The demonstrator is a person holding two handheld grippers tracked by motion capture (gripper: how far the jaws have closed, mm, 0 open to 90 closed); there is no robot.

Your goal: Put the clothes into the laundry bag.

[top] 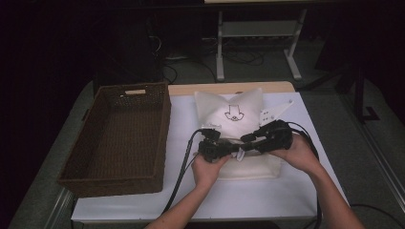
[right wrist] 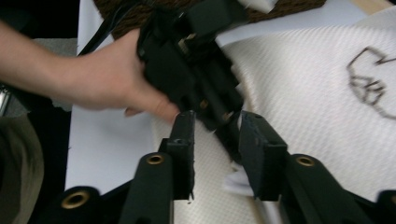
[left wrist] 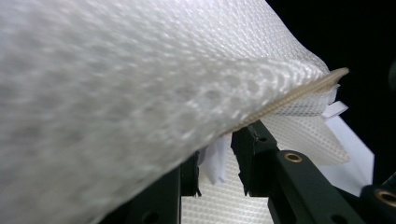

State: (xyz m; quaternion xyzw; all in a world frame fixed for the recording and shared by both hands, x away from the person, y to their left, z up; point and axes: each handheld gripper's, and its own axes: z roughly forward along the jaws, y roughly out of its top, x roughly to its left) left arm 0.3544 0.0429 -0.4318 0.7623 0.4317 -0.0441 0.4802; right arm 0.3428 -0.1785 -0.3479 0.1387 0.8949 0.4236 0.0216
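A white mesh cushion cover (top: 248, 102) with a small black line drawing (top: 234, 114) lies on the white-covered table (top: 181, 119). Both grippers meet at its near edge. In the left gripper view the fabric (left wrist: 140, 84) arches over my left gripper (left wrist: 217, 168). The jaws stand apart with a white tag (left wrist: 215, 161) hanging between them. My right gripper (right wrist: 217, 140) is open above the cover (right wrist: 303, 116), with a white tag (right wrist: 238, 182) low in the gap. Just beyond its tips is the left gripper (right wrist: 191, 60), held by a hand. From above, the left gripper (top: 237, 151) points right and the right gripper (top: 246, 140) points left.
A large brown wicker basket (top: 162, 129) stands left of the cover, and its rim (right wrist: 271, 11) also runs along the top of the right gripper view. Black cables trail off the table's near edge. A grey plate (top: 274, 112) sticks out from the right gripper. Table legs stand on the floor behind.
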